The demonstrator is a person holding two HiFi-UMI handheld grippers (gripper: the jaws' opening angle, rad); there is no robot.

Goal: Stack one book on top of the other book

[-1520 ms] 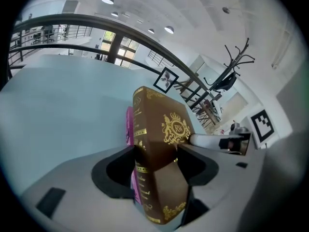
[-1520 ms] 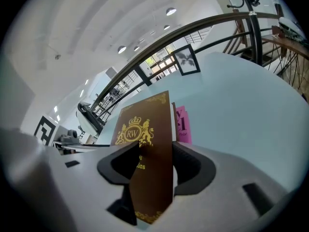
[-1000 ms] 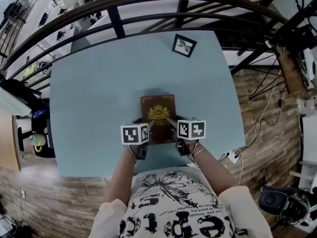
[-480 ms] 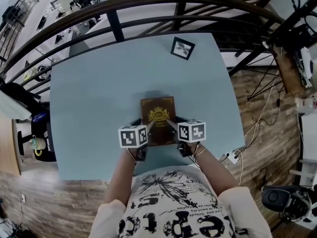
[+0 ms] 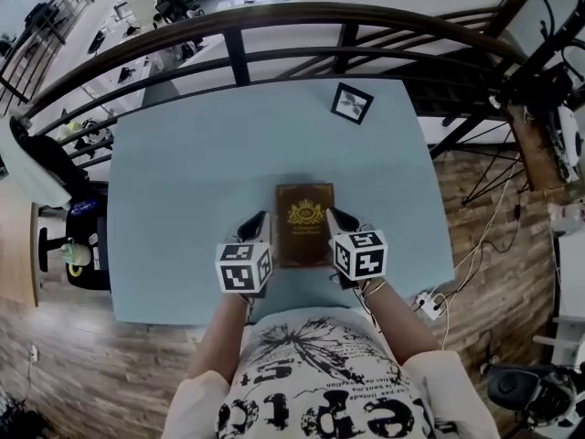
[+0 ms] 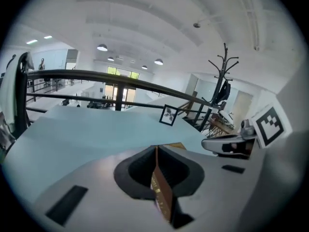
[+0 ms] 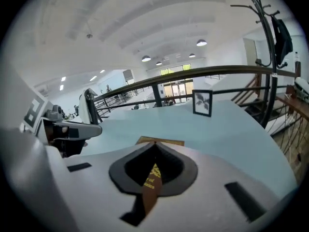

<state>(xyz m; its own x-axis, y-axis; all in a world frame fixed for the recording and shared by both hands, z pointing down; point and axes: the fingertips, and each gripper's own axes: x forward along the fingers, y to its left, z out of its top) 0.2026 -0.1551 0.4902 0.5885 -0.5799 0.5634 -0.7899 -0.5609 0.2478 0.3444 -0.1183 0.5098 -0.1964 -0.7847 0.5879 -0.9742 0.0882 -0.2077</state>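
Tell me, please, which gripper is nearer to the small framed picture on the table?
Right. The right gripper sits by the right edge of the book, almost straight below the framed picture in the head view; the left gripper is across the book, farther off.

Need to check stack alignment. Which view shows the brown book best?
Head view: the brown book shows from above with its whole cover and its gold emblem, lying on the blue table. Both gripper views catch only a strip of it past the jaw tips, plus a brown sliver through the slit between the jaws.
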